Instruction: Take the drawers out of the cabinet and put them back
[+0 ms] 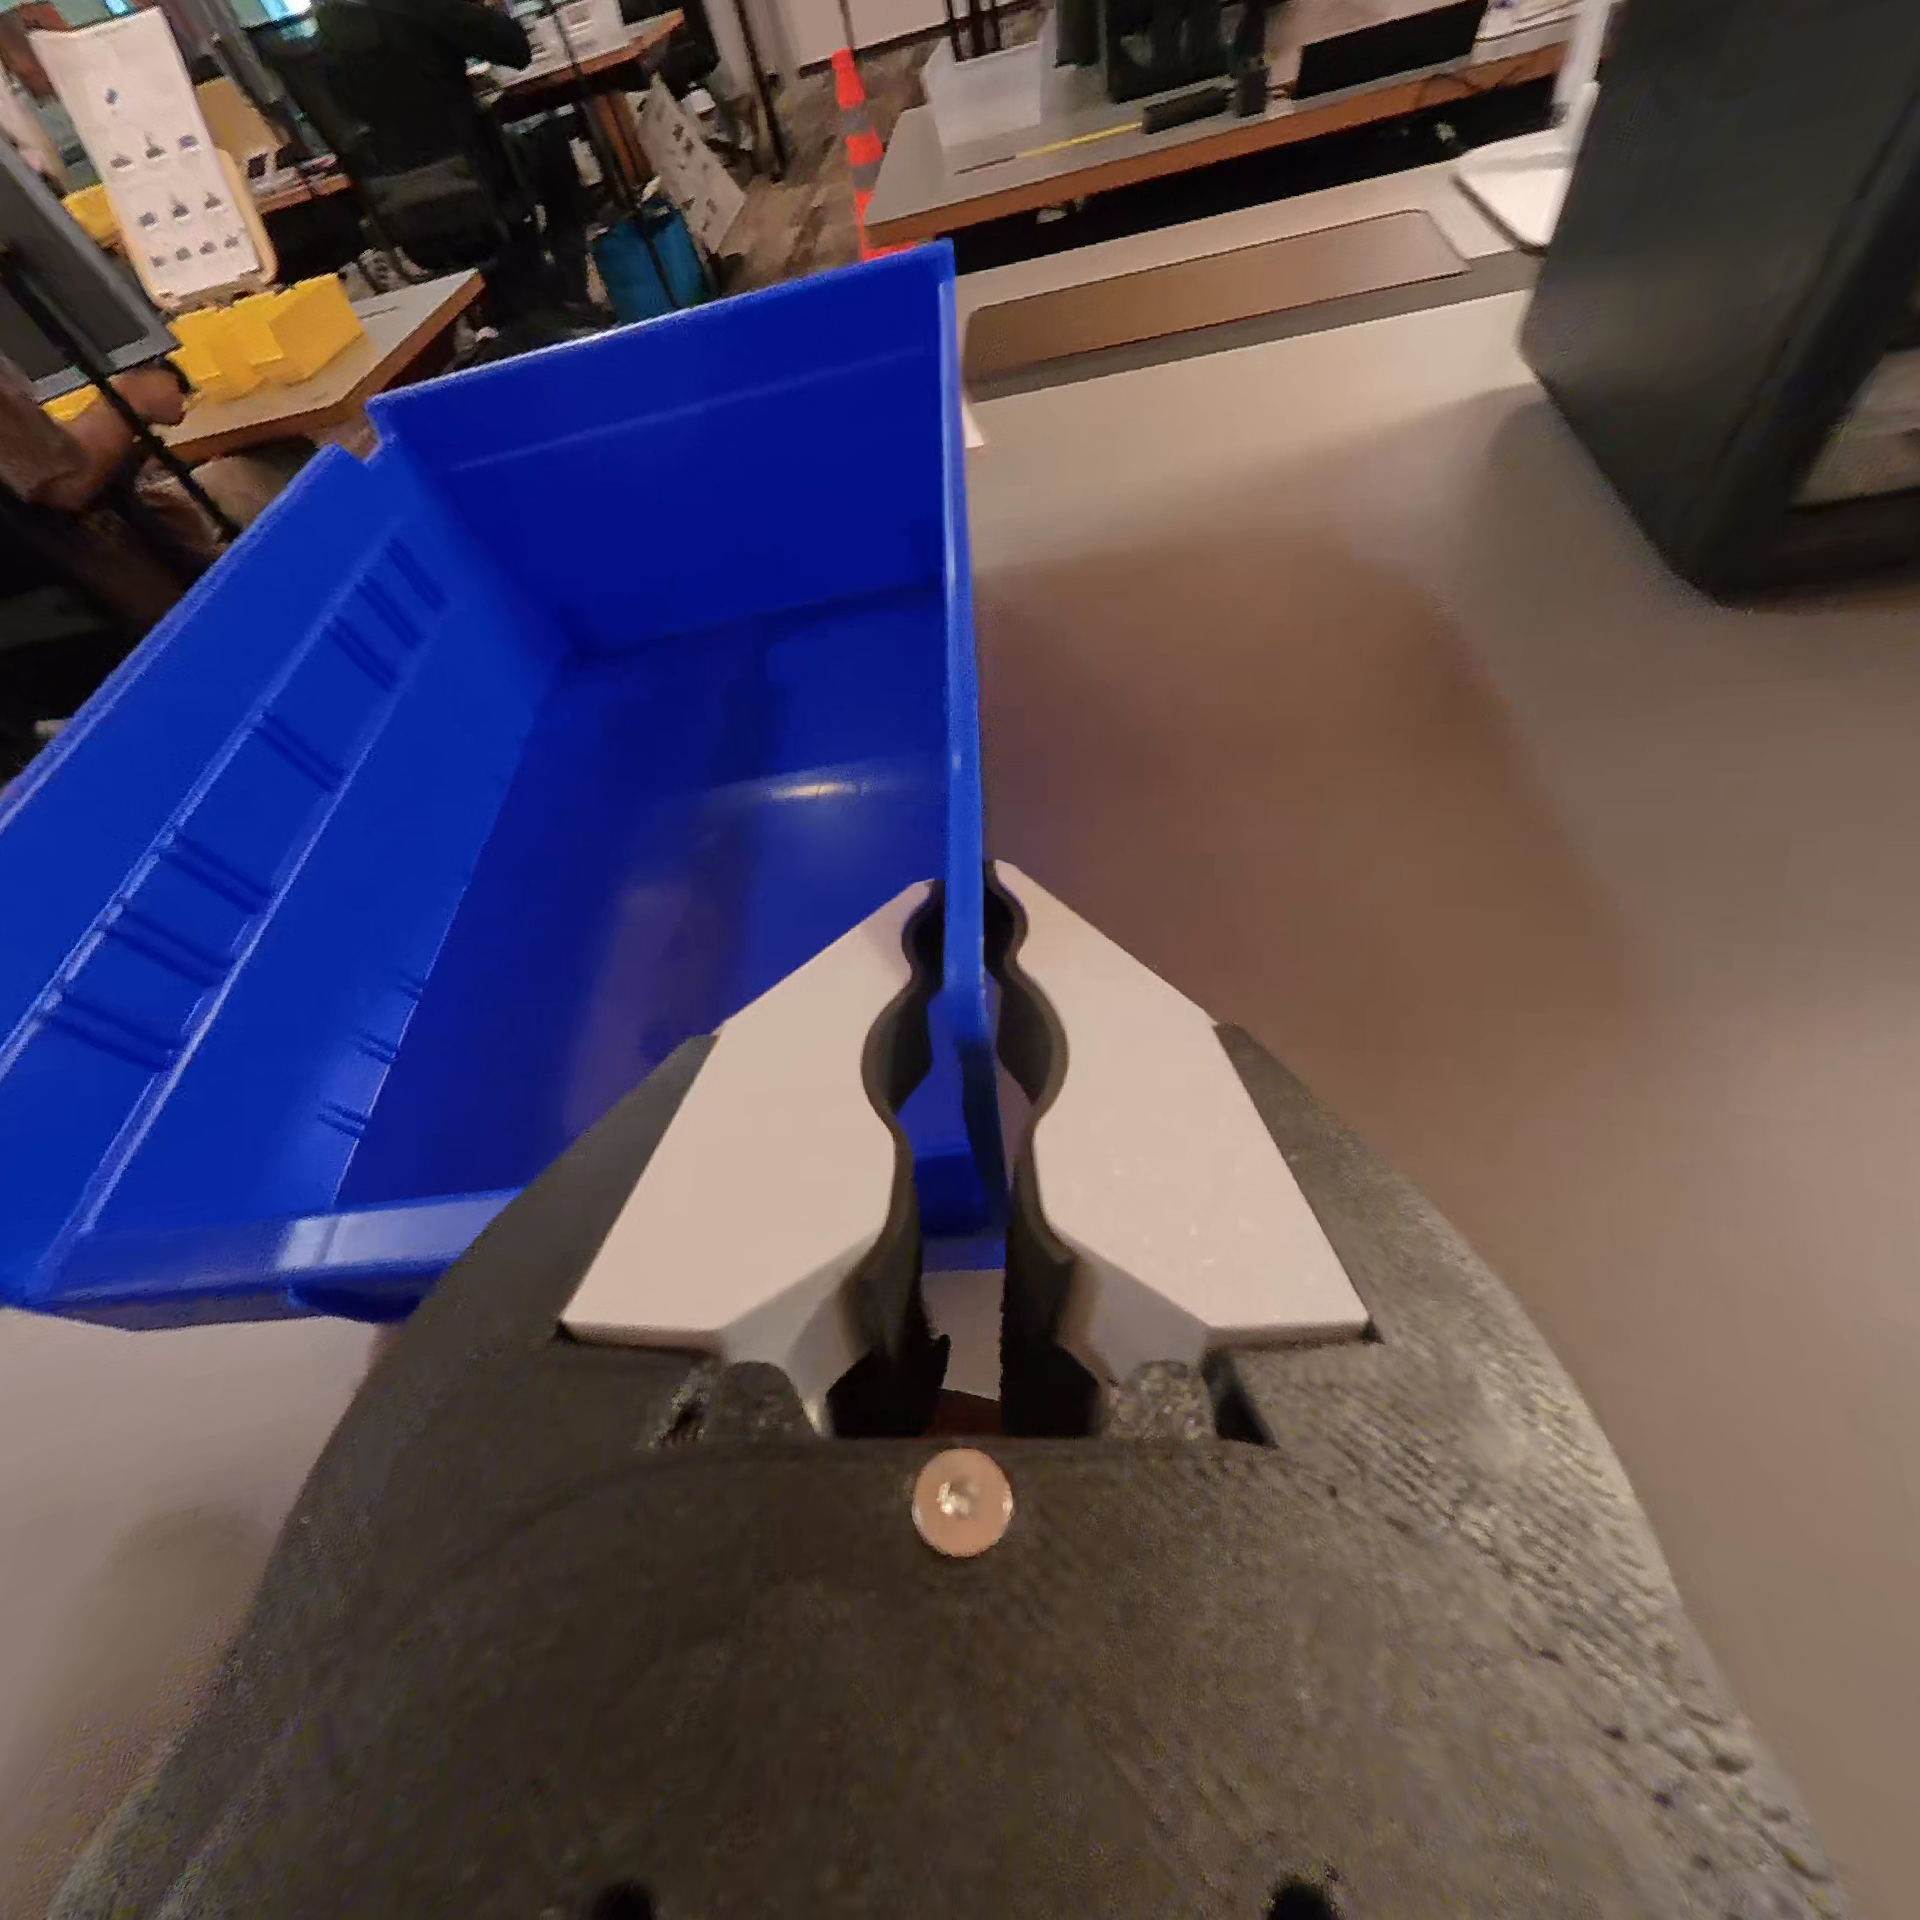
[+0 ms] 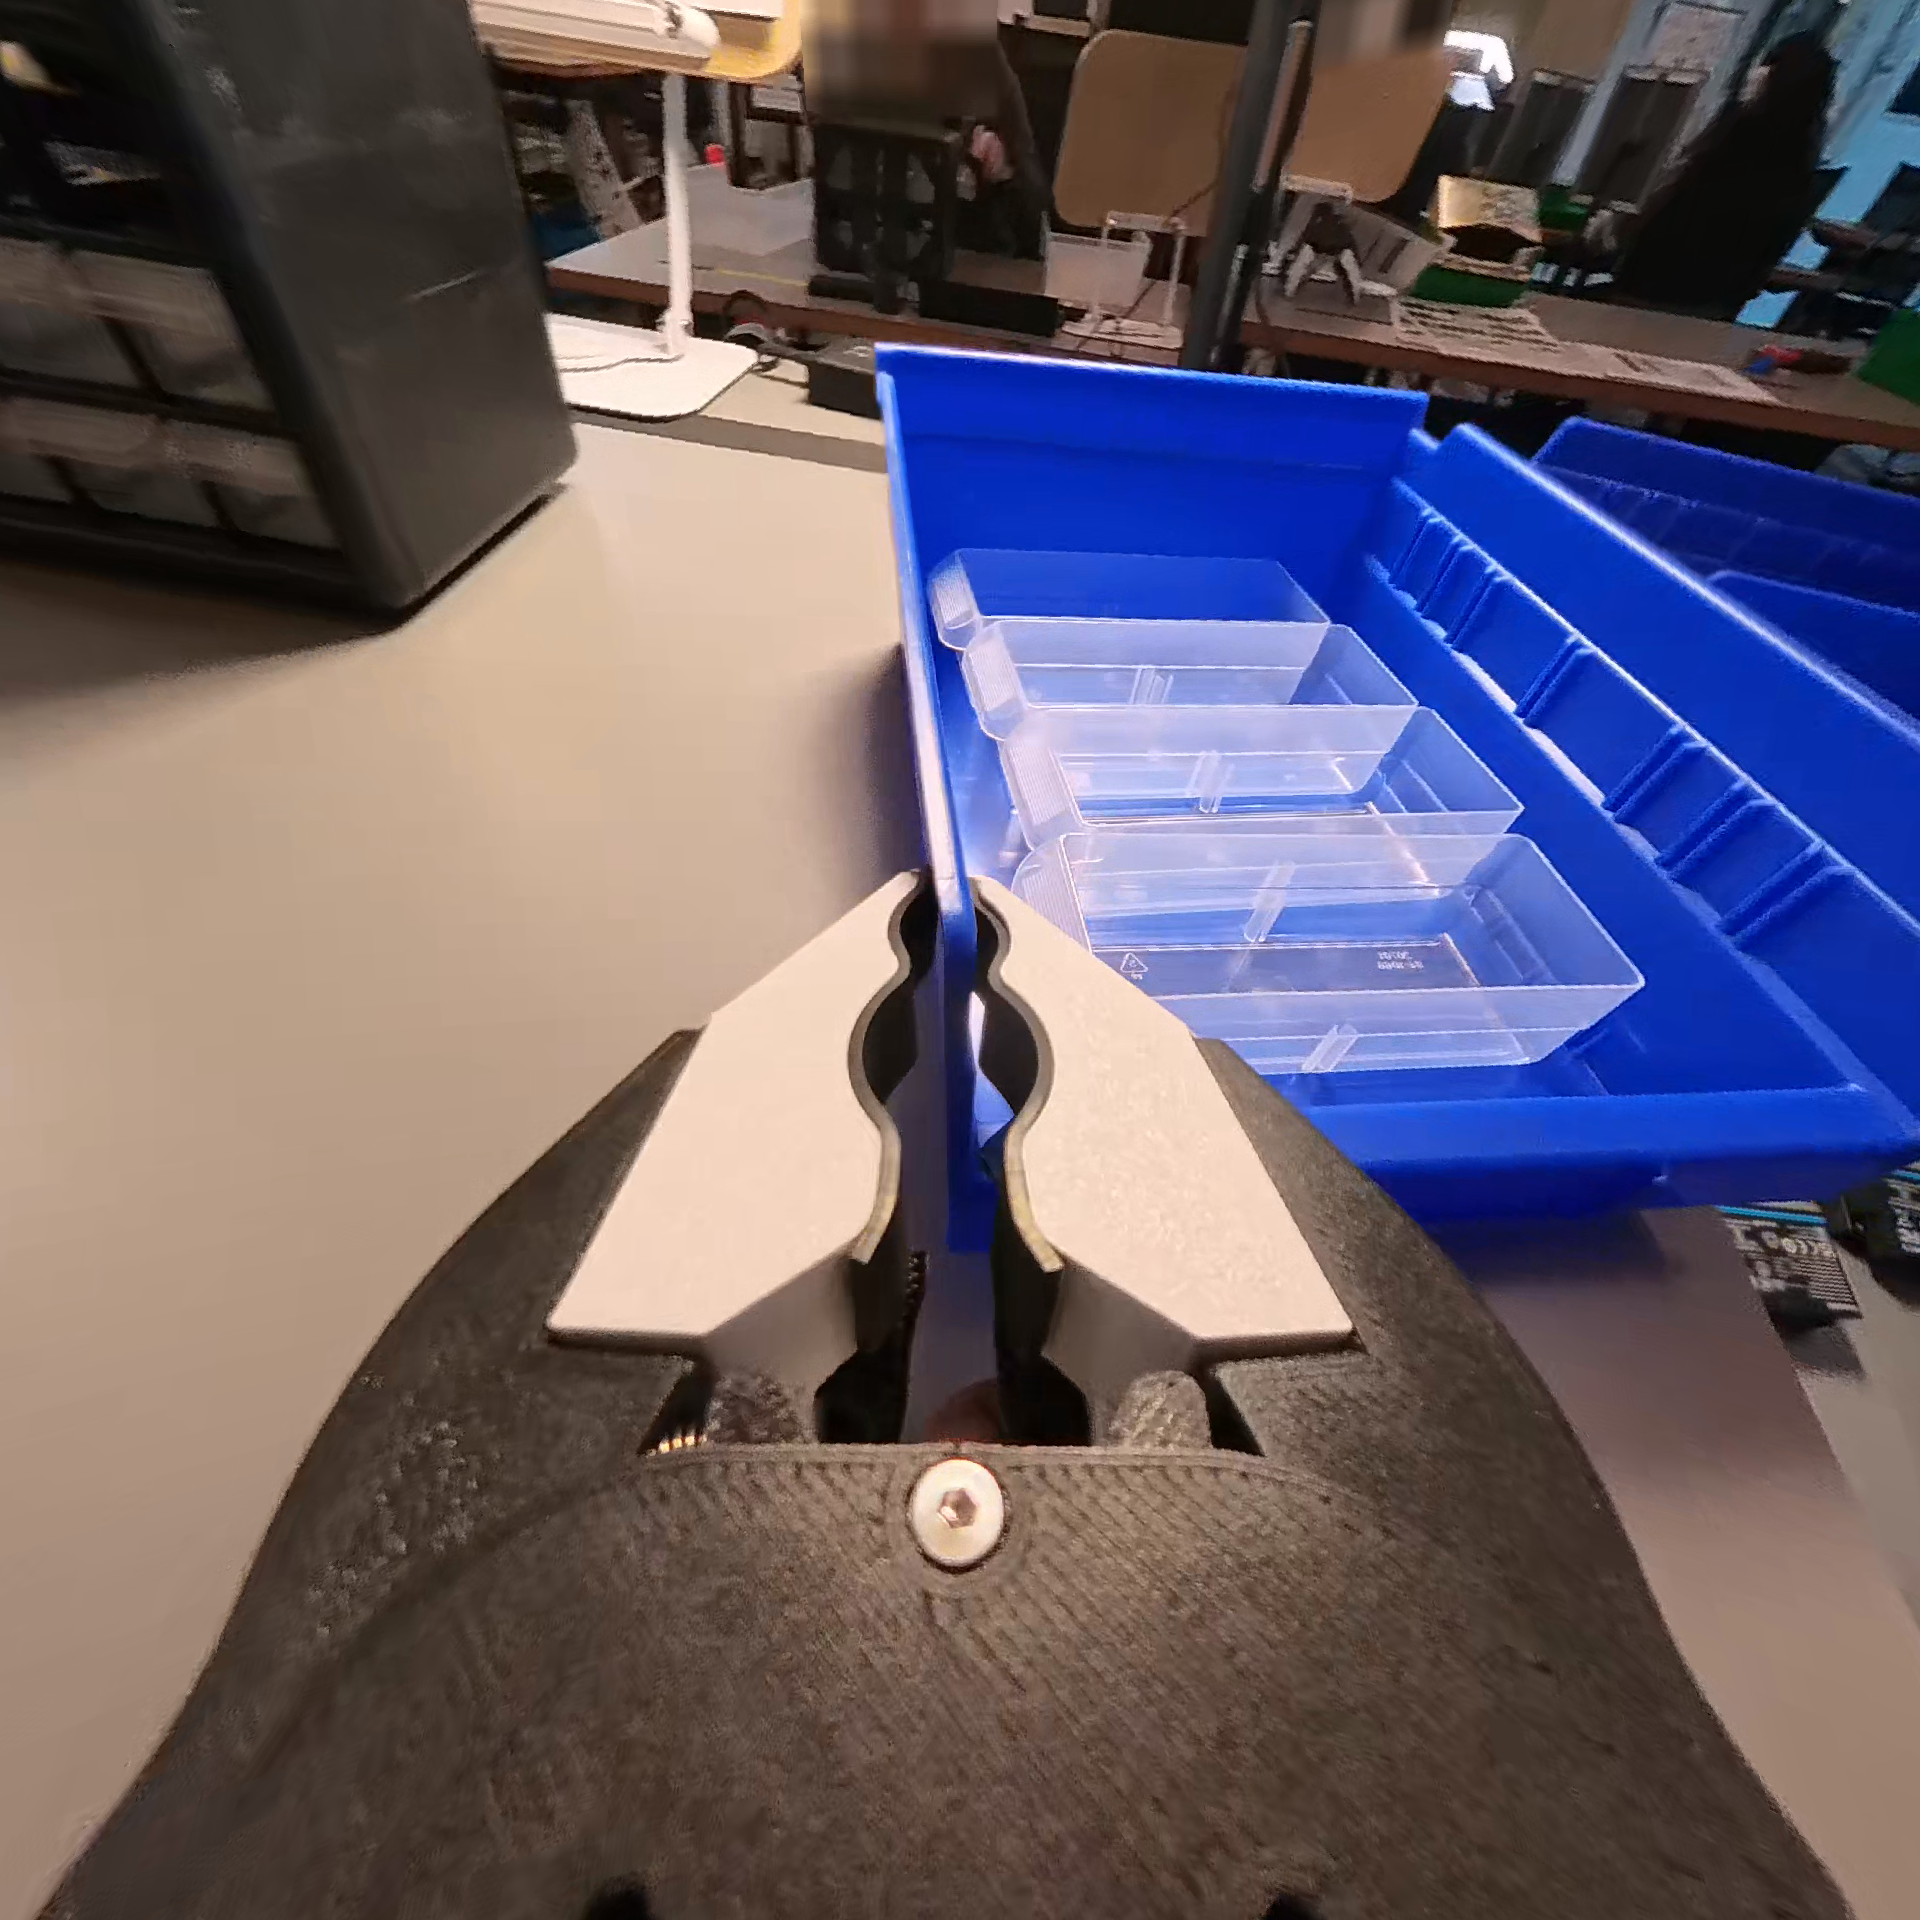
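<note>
In the left wrist view my left gripper (image 1: 964, 894) is shut on the right side wall of an empty blue bin (image 1: 582, 831) that stands on the grey table (image 1: 1351, 935). In the right wrist view my right gripper (image 2: 948, 888) is shut on the left side wall of another blue bin (image 2: 1704, 1132), which holds several clear plastic drawers (image 2: 1299, 914) lying side by side. The dark cabinet (image 2: 260, 312) stands at the far left of that view, with drawers in its slots; it also shows at the far right of the left wrist view (image 1: 1725, 291).
More blue bins (image 2: 1766, 540) sit to the right of the filled bin. A white lamp base (image 2: 665, 374) stands behind the table. A small circuit board (image 2: 1787, 1257) lies at the right edge. Yellow bins (image 1: 270, 332) and an orange cone (image 1: 857, 135) stand far off.
</note>
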Available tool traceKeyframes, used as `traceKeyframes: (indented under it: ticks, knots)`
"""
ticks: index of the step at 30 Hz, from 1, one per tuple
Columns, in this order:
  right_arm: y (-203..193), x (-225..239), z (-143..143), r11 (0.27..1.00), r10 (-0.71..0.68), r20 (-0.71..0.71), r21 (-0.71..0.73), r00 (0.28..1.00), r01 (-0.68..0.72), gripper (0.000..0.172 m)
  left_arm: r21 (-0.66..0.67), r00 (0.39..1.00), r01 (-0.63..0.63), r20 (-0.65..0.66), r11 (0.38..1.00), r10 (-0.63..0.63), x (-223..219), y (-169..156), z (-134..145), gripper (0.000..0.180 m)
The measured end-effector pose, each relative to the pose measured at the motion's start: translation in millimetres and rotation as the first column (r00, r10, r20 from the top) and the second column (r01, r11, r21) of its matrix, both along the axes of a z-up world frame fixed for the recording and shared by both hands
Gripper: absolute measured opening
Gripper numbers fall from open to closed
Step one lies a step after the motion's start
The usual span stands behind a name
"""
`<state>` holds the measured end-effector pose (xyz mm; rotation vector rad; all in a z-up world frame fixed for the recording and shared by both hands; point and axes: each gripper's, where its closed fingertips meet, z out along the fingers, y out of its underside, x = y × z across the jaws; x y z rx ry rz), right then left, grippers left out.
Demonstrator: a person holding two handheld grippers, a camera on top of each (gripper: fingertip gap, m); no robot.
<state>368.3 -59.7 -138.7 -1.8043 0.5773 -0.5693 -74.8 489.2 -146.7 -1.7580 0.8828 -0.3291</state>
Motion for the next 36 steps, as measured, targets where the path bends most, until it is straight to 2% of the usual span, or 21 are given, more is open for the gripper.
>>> traceKeyframes:
  ticks: [4, 11, 16, 20, 24, 29, 33, 36]
  knots:
    - [-12.4, -35.3, 0.7, 0.993, 0.114, 0.061, -0.034, 0.992, -0.112, 0.006, 0.022, 0.995, 0.096, -0.004, 0.995, -0.096, 0.9, -29.9, 8.6, 0.003]
    - [-36.2, -93.4, 2.0, 0.941, 0.34, 0.112, -0.052, 0.934, -0.336, 0.005, 0.012, 0.964, 0.233, 0.125, 0.972, -0.233, -11.9, -74.3, 48.2, 0.003]
    - [-51.5, -134.2, 2.7, 0.855, 0.517, 0.119, -0.031, 0.847, -0.518, 0.005, -0.006, 0.907, 0.357, 0.242, 0.934, -0.345, -22.3, -106.7, 72.0, 0.002]
    - [-49.4, -169.5, 3.3, 0.755, 0.653, 0.111, -0.014, 0.749, -0.656, 0.005, 0.056, 0.842, 0.466, 0.279, 0.883, -0.462, -35.5, -139.1, 96.7, 0.002]
    - [-33.4, -200.5, 3.3, 0.639, 0.766, 0.09, 0.005, 0.636, -0.769, 0.005, 0.14, 0.741, 0.595, 0.287, 0.792, -0.607, -48.4, -178.5, 126.5, 0.002]
    - [2.1, -232.2, 2.4, 0.507, 0.858, 0.093, 0.007, 0.506, -0.862, 0.006, 0.247, 0.555, 0.753, 0.259, 0.609, -0.791, -57.1, -235.1, 152.1, 0.002]
    - [32.0, -256.0, 3.0, 0.402, 0.91, 0.103, 0.011, 0.401, -0.915, 0.006, 0.284, 0.416, 0.834, 0.237, 0.472, -0.878, -50.8, -275.5, 157.9, 0.002]
    - [59.9, -273.5, 2.2, 0.334, 0.936, 0.114, 0.013, 0.333, -0.943, 0.005, 0.284, 0.359, 0.87, 0.199, 0.404, -0.912, -32.7, -295.7, 151.0, 0.003]
